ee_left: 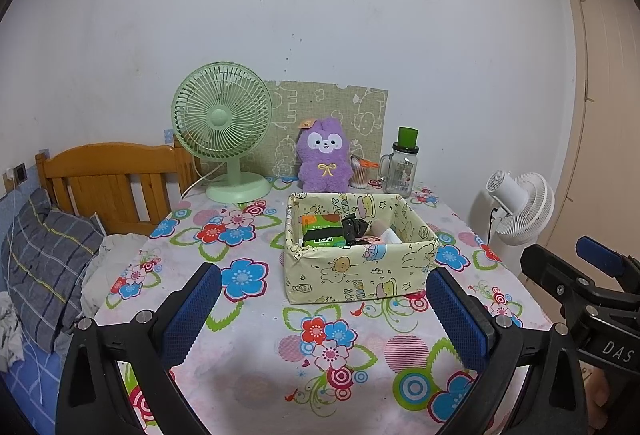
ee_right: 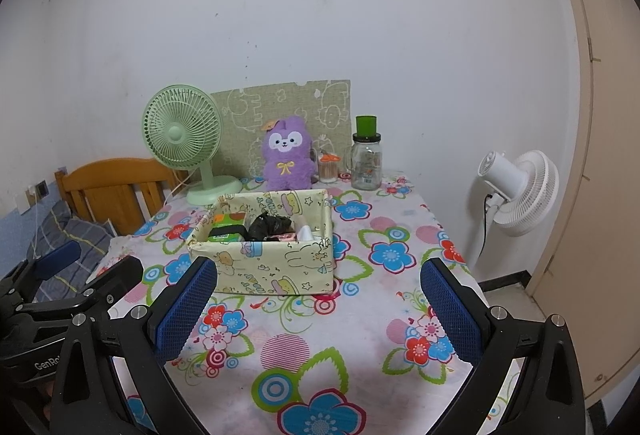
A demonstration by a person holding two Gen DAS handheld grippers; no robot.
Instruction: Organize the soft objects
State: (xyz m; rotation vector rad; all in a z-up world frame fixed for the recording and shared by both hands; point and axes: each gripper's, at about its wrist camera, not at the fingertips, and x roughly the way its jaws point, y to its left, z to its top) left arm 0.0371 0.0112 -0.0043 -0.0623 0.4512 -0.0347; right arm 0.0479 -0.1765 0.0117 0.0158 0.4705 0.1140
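A purple plush toy (ee_left: pixel 323 162) (ee_right: pixel 287 155) sits upright at the back of the table, against a patterned board. In front of it stands a yellow cartoon-print fabric box (ee_left: pixel 360 267) (ee_right: pixel 280 269) holding a green packet (ee_left: pixel 323 229) (ee_right: pixel 226 225), a crumpled black bag (ee_left: pixel 354 229) (ee_right: pixel 268 225) and some pale items. My left gripper (ee_left: pixel 323 309) hovers open over the near table, just short of the box. My right gripper (ee_right: pixel 319 309) is open too, nothing between its blue pads (ee_right: pixel 186 309). Each gripper shows at the edge of the other's view.
A green desk fan (ee_left: pixel 222 131) (ee_right: pixel 182 135) stands back left, a glass jar with green lid (ee_left: pixel 402 167) (ee_right: pixel 366 163) and a small cotton-swab cup (ee_left: pixel 360 175) back right. A white floor fan (ee_right: pixel 520 191) stands right of the table, a wooden bed with pillow (ee_left: pixel 52 259) left.
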